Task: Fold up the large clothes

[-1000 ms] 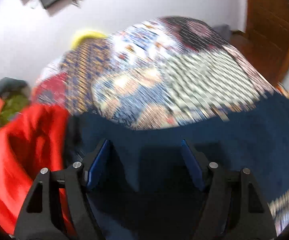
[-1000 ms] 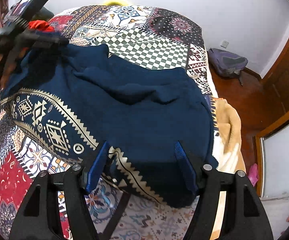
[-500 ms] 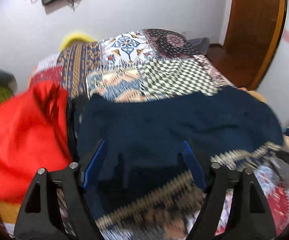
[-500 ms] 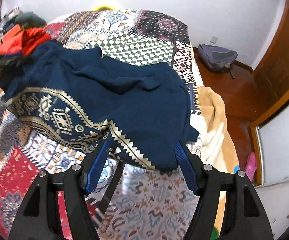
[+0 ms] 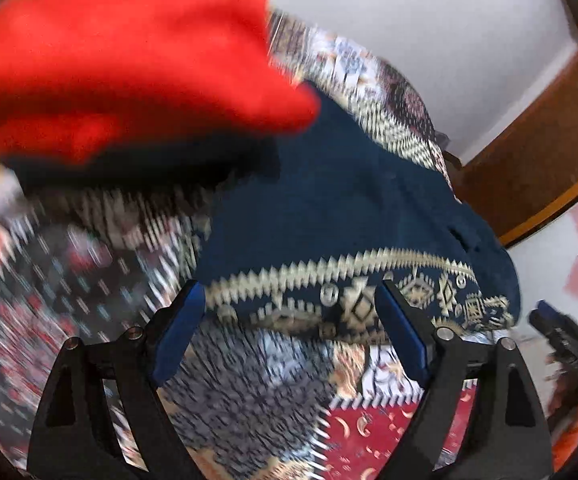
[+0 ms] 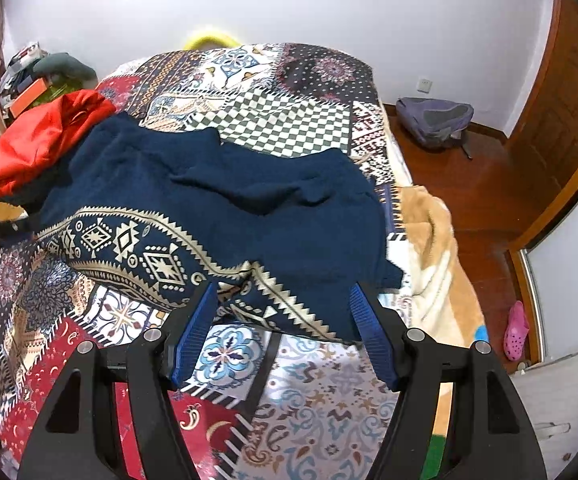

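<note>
2 grippers free | left gripper (image 5: 289, 320) jaws opening, swung off navy garment (image 6: 225, 200)

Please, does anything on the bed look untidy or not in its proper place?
Yes. The navy garment lies rumpled across the bedspread, its patterned hem running crooked and buckled near the front. A red garment sits in a heap at its far left corner, apparently overlapping it.

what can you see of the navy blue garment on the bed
The navy garment looks like soft knit, plain dark blue with a cream geometric band and zigzag edging along its near border. It lies spread but rumpled on the patchwork bedspread, its far left part against a red garment. Neither claw grips it.
</note>
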`<state>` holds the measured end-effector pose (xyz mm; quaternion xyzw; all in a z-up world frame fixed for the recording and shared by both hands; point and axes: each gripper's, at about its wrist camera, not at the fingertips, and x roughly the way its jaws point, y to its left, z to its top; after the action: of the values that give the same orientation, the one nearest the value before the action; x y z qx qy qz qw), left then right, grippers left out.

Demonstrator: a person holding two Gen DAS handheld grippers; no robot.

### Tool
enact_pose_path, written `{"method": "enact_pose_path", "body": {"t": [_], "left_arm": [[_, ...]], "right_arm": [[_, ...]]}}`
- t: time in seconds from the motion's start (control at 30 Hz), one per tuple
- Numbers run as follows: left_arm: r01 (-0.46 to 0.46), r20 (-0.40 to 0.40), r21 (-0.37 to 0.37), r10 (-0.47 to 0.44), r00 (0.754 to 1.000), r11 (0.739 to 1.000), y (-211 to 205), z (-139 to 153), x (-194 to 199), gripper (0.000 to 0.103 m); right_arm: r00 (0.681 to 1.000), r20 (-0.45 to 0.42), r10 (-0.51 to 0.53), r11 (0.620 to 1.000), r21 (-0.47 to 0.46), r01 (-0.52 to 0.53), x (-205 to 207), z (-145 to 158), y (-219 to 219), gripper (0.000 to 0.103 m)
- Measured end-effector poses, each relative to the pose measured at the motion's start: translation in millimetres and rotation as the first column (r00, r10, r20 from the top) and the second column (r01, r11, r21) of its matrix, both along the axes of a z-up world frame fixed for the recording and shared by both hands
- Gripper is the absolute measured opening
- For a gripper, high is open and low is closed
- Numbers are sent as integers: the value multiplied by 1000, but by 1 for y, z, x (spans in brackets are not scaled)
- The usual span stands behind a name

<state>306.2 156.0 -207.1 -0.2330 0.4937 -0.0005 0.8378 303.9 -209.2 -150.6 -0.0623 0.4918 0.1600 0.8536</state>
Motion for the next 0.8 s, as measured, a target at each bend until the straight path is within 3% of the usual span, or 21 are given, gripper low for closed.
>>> {"method": "enact_pose_path", "body": {"t": [0.23, 0.43, 0.6, 0.8], "left_arm": [[-49, -52, -247, 38, 998, 968, -4, -40, 0, 86], [-110, -53, -333, 98, 994, 937, -4, -56, 20, 87], [-140, -29, -329, 138, 990, 934, -9, -62, 39, 92], [-270, -37, -277, 271, 962, 922, -23, -61, 55, 92]], "right_arm": [[999, -24, 31, 1000, 1, -31, 3, -10, 14, 65], [999, -33, 36, 999, 12, -35, 8, -16, 20, 65], [997, -62, 34, 999, 26, -32, 13, -24, 27, 65], [997, -78, 27, 999, 46, -23, 12, -27, 32, 65]]}}
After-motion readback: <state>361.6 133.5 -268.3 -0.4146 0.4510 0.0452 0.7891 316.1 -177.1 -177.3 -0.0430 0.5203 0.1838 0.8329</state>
